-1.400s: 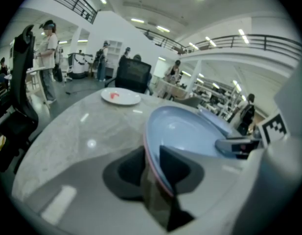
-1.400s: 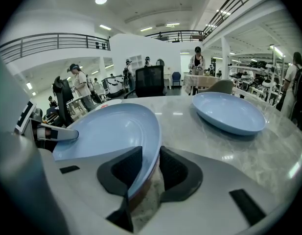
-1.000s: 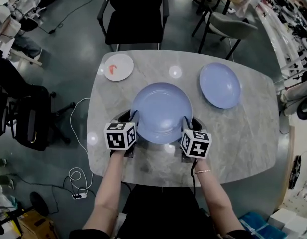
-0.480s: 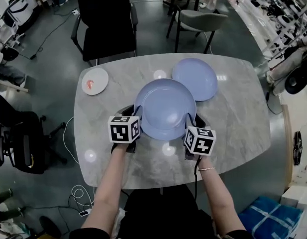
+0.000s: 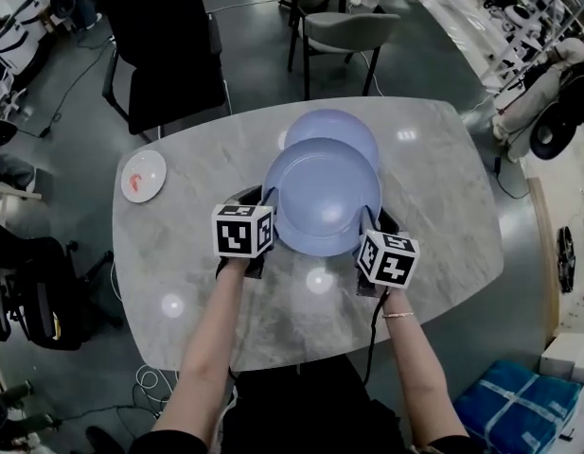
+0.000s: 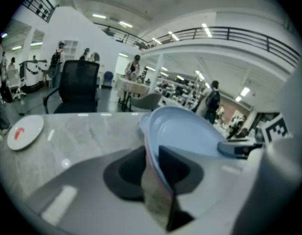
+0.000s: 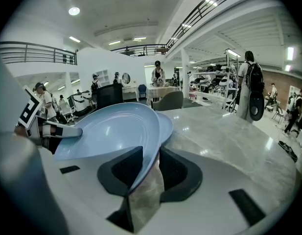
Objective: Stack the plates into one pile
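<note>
On the grey marbled worktop (image 5: 433, 216), a small white plate (image 5: 143, 176) with a red mark on it lies near the left edge, well apart from everything else. The left gripper (image 5: 265, 206) is clenched on the left rim of the large blue plate (image 5: 322, 197); in the left gripper view its 2 dark pads pinch the thin rim between them. The large blue plate is off the worktop surface, carried between the 2 grippers over the middle and toward the far edge. It covers the near part of the second blue plate (image 5: 334, 124), which lies flat by the far edge. In the right gripper view the carried plate tilts above that second plate, and I cannot tell whether the 2 touch. The right gripper (image 5: 365, 225) is clamped on the right rim of the large blue plate, its pads closed on the edge from both sides. Beyond the far edge, a black chair (image 5: 168, 50) stands at the left and a grey chair (image 5: 344, 28) nearer the middle.
</note>
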Action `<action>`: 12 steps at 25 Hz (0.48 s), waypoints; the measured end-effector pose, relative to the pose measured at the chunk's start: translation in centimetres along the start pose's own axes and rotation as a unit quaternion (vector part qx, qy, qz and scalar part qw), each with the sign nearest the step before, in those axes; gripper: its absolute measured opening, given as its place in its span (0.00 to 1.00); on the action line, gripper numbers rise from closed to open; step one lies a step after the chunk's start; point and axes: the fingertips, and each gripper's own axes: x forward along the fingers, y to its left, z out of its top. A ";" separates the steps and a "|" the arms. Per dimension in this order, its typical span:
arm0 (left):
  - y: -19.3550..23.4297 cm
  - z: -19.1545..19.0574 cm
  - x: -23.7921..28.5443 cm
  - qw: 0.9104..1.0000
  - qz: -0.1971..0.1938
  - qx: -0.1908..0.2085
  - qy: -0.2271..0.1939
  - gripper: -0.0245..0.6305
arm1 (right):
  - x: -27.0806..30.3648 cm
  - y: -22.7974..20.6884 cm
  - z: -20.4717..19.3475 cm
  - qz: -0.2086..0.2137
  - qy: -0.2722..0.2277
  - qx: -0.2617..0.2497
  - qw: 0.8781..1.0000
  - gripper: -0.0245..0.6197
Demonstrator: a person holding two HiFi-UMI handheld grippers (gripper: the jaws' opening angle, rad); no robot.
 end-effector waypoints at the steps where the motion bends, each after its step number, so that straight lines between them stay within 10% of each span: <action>1: -0.5 0.4 0.7 1.000 0.000 0.001 0.001 0.17 | 0.3 -0.8 0.3 -0.001 -0.001 0.001 1.000 0.19; 12: -2.9 4.0 8.2 1.000 0.014 -0.011 0.001 0.16 | 5.6 -6.9 3.5 0.011 0.004 -0.007 1.000 0.20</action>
